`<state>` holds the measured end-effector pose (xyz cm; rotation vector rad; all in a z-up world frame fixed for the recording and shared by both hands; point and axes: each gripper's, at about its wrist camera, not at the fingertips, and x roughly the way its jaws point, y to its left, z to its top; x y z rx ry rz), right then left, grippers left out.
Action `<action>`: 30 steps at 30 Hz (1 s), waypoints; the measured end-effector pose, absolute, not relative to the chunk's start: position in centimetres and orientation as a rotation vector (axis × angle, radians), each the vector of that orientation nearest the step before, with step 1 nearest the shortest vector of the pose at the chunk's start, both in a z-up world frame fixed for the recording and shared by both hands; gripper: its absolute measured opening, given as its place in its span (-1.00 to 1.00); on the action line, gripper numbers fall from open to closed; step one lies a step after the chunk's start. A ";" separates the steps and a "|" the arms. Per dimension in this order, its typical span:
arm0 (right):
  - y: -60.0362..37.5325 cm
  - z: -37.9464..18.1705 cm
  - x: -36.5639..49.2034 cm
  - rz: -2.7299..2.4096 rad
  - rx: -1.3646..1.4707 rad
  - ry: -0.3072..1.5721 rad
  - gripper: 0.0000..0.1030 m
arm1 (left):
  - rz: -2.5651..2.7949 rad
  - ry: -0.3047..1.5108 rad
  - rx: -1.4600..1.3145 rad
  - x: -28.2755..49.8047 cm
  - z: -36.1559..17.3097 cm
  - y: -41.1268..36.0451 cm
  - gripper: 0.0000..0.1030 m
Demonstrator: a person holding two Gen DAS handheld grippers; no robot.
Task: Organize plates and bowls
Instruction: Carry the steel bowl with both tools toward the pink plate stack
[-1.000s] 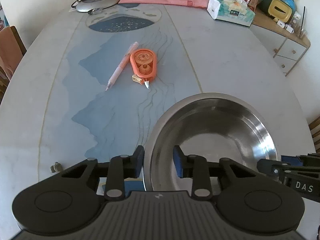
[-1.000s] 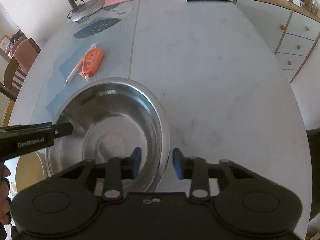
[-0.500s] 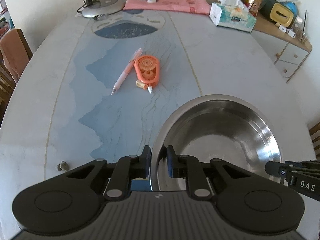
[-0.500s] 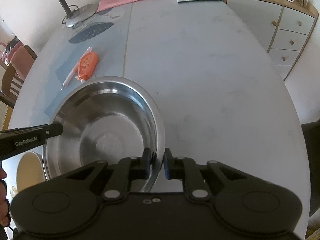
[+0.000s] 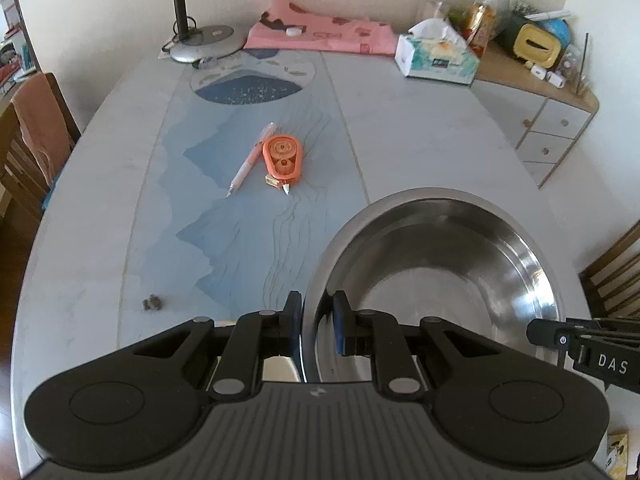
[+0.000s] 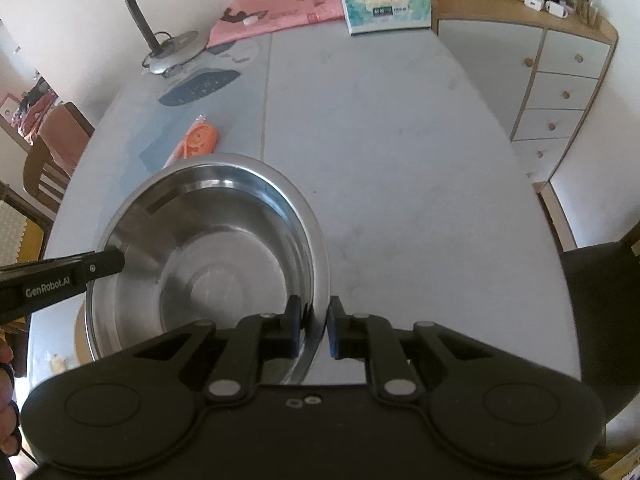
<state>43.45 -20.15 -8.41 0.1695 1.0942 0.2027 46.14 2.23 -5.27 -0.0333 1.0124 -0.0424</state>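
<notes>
A large steel bowl (image 5: 440, 280) hangs tilted a little above the grey table (image 5: 420, 140). My left gripper (image 5: 316, 316) is shut on the bowl's left rim, one pad inside and one outside. My right gripper (image 6: 314, 320) is shut on the right rim of the same bowl (image 6: 208, 264). Each gripper shows in the other's view: the right gripper (image 5: 538, 332) at the bowl's right edge, the left gripper (image 6: 110, 262) at its left edge. A pale cream round piece (image 6: 82, 344) peeks out from under the bowl, mostly hidden.
A pink pen (image 5: 250, 160) and an orange correction-tape roller (image 5: 283, 158) lie on the blue mat. A lamp base (image 5: 208, 42), a pink cloth (image 5: 320, 34) and a tissue box (image 5: 436, 54) stand at the far edge. White drawers (image 6: 560, 92) flank the right side, chairs both sides.
Both grippers closed onto the bowl's rim, then rose with it. The table and the things on it now look farther away and more of the room shows.
</notes>
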 end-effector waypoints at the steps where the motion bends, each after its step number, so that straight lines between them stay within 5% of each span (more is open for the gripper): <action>1: -20.2 -7.9 43.0 0.205 0.168 1.089 -0.74 | -0.042 1.008 -0.032 45.6 -4.8 2.2 -0.70; 30: -19.4 -1.1 24.1 0.304 0.072 1.000 -0.77 | 0.009 0.993 -0.081 23.3 1.2 4.5 -0.70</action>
